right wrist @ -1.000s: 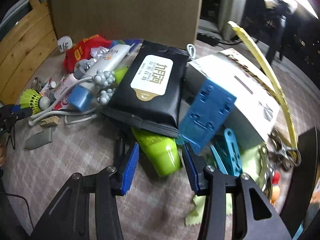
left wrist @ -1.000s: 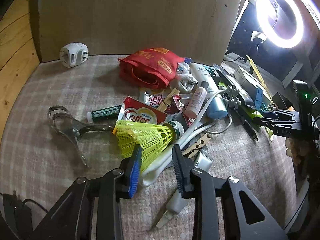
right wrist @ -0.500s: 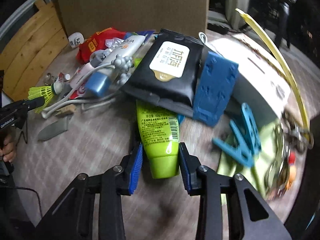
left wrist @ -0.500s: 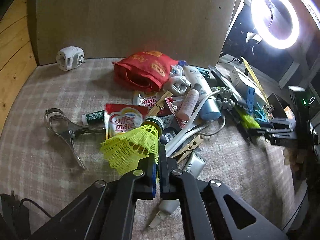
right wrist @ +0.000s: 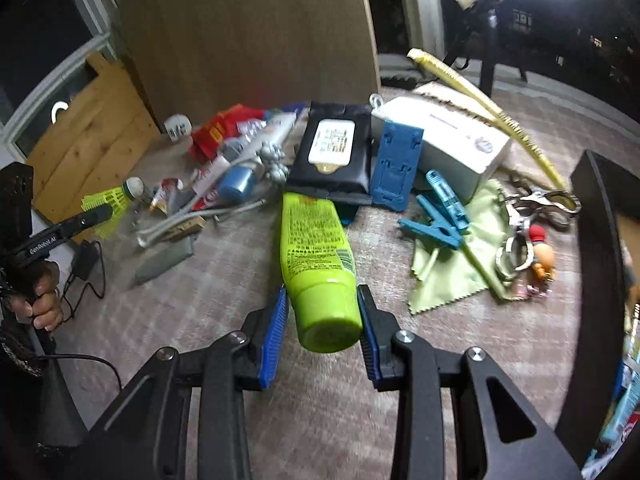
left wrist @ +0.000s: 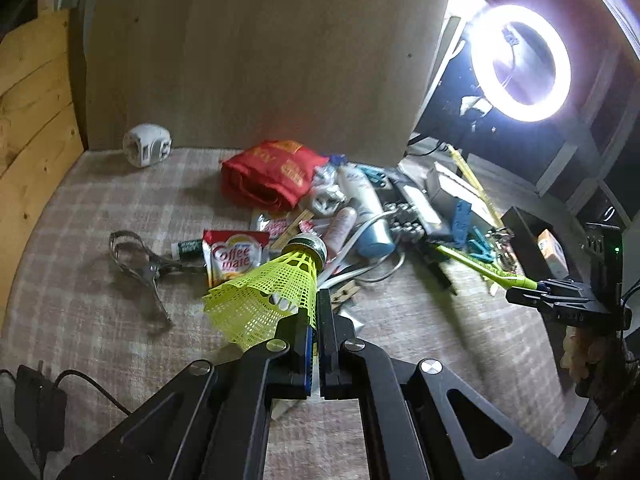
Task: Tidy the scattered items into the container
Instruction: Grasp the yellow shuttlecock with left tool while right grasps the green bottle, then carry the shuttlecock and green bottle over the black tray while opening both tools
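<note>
Between your left gripper fingers you pinched the yellow shuttlecock, while your right gripper clamped the green tube.

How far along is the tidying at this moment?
Early. Nothing is visibly binned yet. In hand: the left claw pinches the yellow shuttlecock; the right claw grips the green tube. Left: the wipes pack, blue clips and red pouch remain scattered.

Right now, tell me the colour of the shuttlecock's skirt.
Neon yellow mesh on the shuttlecock, clearest in the left wrist view.
</note>
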{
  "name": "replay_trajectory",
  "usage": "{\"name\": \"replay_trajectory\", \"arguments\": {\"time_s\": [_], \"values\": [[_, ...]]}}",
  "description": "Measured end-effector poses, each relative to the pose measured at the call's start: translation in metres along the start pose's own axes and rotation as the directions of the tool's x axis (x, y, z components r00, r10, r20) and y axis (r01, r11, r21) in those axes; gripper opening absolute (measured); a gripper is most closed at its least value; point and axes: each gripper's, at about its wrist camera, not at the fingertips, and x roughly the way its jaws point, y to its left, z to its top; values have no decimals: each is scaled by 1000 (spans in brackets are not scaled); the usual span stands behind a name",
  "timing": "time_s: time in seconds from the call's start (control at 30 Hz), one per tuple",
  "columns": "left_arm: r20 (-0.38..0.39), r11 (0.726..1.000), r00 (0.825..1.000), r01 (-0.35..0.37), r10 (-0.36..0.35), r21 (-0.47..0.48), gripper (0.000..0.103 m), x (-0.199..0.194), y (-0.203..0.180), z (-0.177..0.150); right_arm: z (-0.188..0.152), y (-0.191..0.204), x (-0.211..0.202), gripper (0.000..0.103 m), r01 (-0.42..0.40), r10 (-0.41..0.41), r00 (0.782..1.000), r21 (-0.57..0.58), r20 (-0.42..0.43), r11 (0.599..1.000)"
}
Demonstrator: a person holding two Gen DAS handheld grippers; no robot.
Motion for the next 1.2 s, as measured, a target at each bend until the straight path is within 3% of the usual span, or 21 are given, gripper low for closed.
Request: {"name": "replay_trajectory", "arguments": {"time_s": [0.7, 0.77, 0.8, 0.9, 1.07, 1.13, 1.2], "values": [[16, 983, 996, 81, -85, 168, 1, -13, -90, 7, -24, -30, -74, 30, 41, -49, 991, 65, 126, 997], [12, 979, 996, 88, -92, 184, 1, -13, -98, 6, -27, -31, -79, 25, 43, -52, 990, 68, 132, 997], [10, 978, 996, 90, -93, 191, 1, -13, -101, 6, -27, -31, -81, 1, 45, -54, 990, 69, 134, 997], [1, 973, 994, 105, -108, 206, 1, -12, -111, 5, -27, -36, -88, 0, 49, -60, 989, 79, 138, 996], [-7, 965, 992, 126, -128, 229, 1, -10, -127, 4, -24, -58, -72, 5, -22, 5, 995, 170, 99, 985], [-9, 964, 992, 128, -129, 233, 1, -9, -130, 4, -20, -65, -58, 24, -4, -15, 996, 203, 92, 979], [-12, 963, 991, 130, -131, 236, 1, -9, -131, 3, -12, -71, -42, 34, 7, -28, 995, 212, 95, 977]]}}
